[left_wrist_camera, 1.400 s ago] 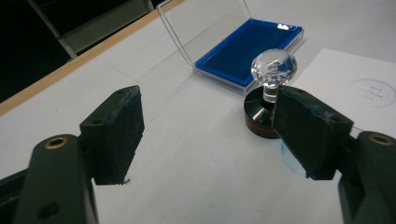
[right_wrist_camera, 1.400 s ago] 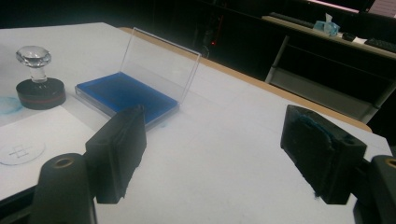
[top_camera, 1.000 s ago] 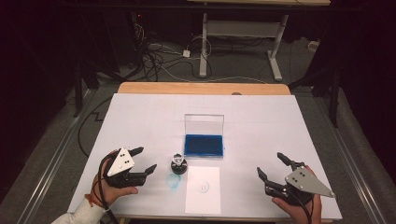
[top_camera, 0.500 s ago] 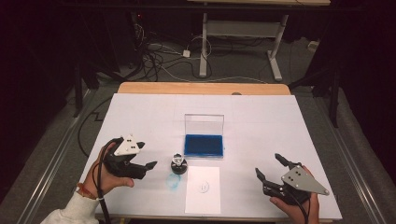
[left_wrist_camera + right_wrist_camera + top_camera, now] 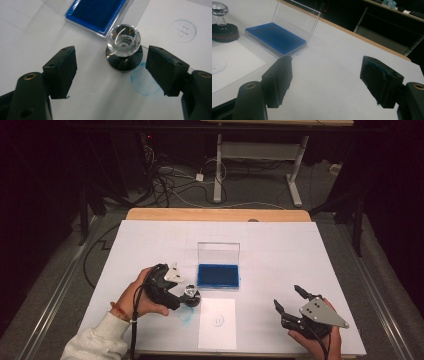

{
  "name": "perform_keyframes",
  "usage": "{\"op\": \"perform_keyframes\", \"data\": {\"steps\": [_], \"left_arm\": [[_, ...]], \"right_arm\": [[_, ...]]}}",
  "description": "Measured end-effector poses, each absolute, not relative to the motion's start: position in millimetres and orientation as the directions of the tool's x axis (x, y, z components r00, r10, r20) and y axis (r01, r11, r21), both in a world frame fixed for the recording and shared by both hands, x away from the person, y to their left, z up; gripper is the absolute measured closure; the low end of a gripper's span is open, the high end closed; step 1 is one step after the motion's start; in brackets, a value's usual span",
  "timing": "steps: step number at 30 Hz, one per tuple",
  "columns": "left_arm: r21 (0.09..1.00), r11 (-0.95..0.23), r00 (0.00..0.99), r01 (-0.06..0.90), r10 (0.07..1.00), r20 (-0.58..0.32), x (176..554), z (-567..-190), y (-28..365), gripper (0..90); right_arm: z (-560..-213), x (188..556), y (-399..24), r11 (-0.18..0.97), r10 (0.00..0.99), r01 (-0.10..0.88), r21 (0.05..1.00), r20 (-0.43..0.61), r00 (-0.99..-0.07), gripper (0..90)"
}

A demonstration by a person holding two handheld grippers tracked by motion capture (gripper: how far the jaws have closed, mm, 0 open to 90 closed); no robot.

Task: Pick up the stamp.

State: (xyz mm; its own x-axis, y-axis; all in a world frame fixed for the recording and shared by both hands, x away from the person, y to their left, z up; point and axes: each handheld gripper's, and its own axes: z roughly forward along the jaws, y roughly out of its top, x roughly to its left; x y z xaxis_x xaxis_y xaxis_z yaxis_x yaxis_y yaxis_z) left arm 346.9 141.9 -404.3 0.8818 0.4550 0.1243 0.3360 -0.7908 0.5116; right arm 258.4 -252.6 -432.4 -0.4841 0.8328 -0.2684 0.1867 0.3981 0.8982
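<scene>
A stamp (image 5: 190, 294) with a clear faceted knob (image 5: 123, 37) and a round black base stands on the white table, just left of a white sheet (image 5: 217, 322). My left gripper (image 5: 179, 296) has come up to it from the left. The stamp (image 5: 123, 51) sits between the open pads (image 5: 61, 71) without touching them, and those jaws have just closed a little. An open blue ink pad (image 5: 218, 275) in a clear case lies behind the stamp. My right gripper (image 5: 287, 297) rests at the front right, open and holding nothing (image 5: 327, 80). Its jaws have just been closing.
The sheet bears a faint round stamped mark (image 5: 184, 30). A blue ink smudge (image 5: 143, 82) marks the table beside the stamp base. The ink pad's clear lid (image 5: 297, 21) stands upright. A wooden table edge (image 5: 215, 214) runs along the back, with dark floor and cables beyond.
My left gripper has moved right and slightly forward, from the table's left side to around the stamp. The right hand has stayed put, its jaws a little narrower.
</scene>
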Motion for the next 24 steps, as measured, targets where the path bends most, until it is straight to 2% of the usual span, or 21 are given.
{"op": "perform_keyframes", "data": {"steps": [8, 15, 18, 24], "left_arm": [[0.503, -0.801, 0.900, 0.323, 0.425, 0.099, 355.4, -414.7, 130.9, 24.9], [0.527, -0.790, 0.901, 0.315, 0.423, 0.095, 356.5, -416.5, 127.0, 31.5], [0.521, -0.790, 0.906, 0.325, 0.417, 0.068, 360.0, -418.6, 127.4, 35.8], [0.523, -0.781, 0.910, 0.341, 0.413, 0.024, 364.8, -421.9, 126.0, 36.0]], "right_arm": [[-434.5, 259.0, -251.9, 0.414, 0.826, 0.197, 0.889, -0.276, -0.491, 27.4], [-437.2, 259.9, -248.9, 0.441, 0.806, 0.200, 0.875, -0.288, -0.517, 27.7], [-437.7, 259.9, -247.9, 0.444, 0.803, 0.201, 0.873, -0.288, -0.521, 27.7], [-438.1, 259.8, -247.5, 0.449, 0.799, 0.200, 0.871, -0.291, -0.526, 27.8]]}}
